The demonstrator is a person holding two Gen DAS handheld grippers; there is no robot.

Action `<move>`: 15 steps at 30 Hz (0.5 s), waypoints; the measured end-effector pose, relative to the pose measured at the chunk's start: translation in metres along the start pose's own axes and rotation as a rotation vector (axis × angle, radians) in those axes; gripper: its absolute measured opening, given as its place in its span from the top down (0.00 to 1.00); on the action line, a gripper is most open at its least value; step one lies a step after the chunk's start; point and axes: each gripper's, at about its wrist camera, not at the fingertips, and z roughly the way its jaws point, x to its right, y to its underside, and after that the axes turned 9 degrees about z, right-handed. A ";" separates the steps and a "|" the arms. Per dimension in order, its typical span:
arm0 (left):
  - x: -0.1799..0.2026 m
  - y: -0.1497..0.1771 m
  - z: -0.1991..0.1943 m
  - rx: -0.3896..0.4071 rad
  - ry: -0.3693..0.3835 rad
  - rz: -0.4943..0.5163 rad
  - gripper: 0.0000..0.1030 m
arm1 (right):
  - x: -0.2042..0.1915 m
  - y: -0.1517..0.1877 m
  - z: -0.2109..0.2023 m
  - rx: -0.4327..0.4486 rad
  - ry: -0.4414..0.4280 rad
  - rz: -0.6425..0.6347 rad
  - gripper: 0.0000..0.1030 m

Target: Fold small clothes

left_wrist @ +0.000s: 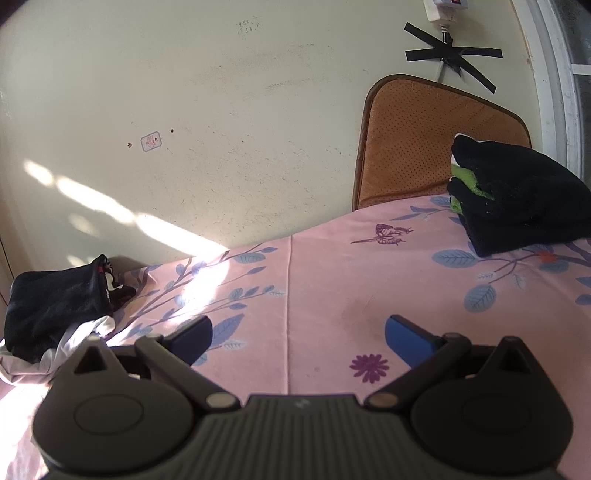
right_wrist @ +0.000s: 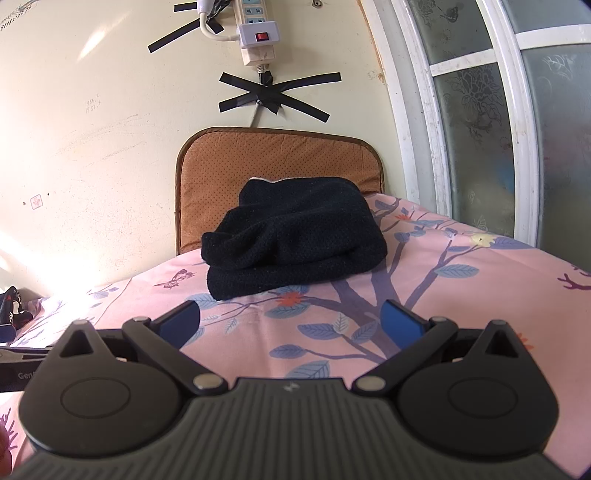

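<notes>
Left tool (left_wrist: 297, 334): jaws spread wide, empty, above pink floral sheet (left_wrist: 325, 280). Right tool (right_wrist: 290, 319): jaws likewise apart, holding nothing. Folded black garment (right_wrist: 295, 236): lies on the sheet before an upright orange cushion (right_wrist: 221, 162), a green item (left_wrist: 467, 184) tucked within its folds. Unfolded dark garment (left_wrist: 55, 302): heaped at the sheet's far left by the wall, over white cloth (left_wrist: 77, 336). Power strip (right_wrist: 255, 33): wall-mounted, cable held by black tape (right_wrist: 273, 96).

The folded black stack (left_wrist: 524, 199) runs off the right edge; wall scribbles (left_wrist: 246, 27) unreadable.
</notes>
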 end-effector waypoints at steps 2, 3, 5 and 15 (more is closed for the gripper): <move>-0.001 0.000 0.001 -0.006 0.017 -0.004 0.00 | 0.000 0.000 0.000 0.000 0.000 0.000 0.00; -0.001 0.000 0.002 -0.010 0.024 -0.007 0.00 | 0.000 0.000 0.000 0.000 0.000 0.000 0.00; -0.002 0.001 0.004 -0.021 0.040 -0.014 0.00 | 0.000 0.000 0.000 0.000 0.001 0.000 0.00; -0.005 0.000 0.005 -0.045 0.094 -0.035 0.00 | 0.000 0.000 0.000 0.001 0.002 0.001 0.00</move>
